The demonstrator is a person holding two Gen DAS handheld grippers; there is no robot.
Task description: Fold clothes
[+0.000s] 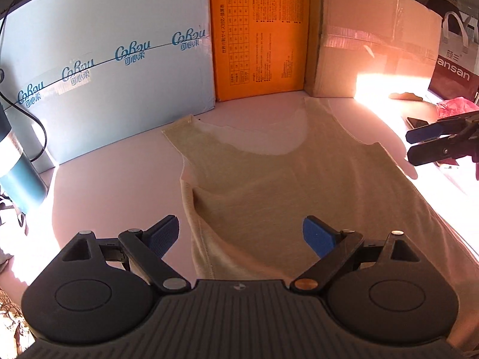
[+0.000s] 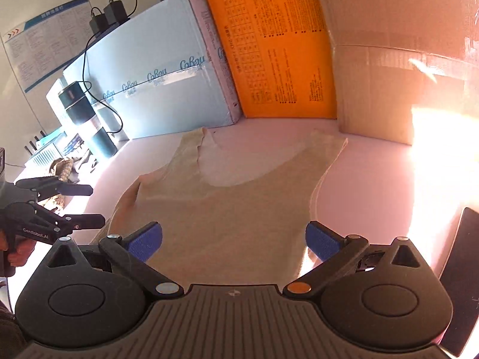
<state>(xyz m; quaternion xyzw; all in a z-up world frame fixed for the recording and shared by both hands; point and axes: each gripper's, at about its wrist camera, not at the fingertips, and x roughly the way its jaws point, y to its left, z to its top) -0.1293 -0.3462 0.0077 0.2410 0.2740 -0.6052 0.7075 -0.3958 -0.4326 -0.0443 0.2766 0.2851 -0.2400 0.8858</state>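
A beige sleeveless top [image 1: 299, 191] lies flat on the pink table, straps toward the boxes at the back; it also shows in the right wrist view [image 2: 227, 209]. My left gripper [image 1: 241, 234] is open and empty, hovering over the top's lower left side edge. My right gripper [image 2: 233, 240] is open and empty above the top's lower right part. The right gripper also shows at the right edge of the left wrist view [image 1: 419, 146], and the left gripper at the left edge of the right wrist view [image 2: 89, 206].
A light blue box [image 1: 104, 68], an orange box [image 1: 260, 33] and a brown carton [image 1: 371, 39] wall the table's back. A dark flask [image 2: 86, 119] stands left. A phone [image 1: 416, 122], pink bag [image 1: 456, 106] and a dark flat object [image 2: 461, 269] lie right. Strong sun glare covers the right.
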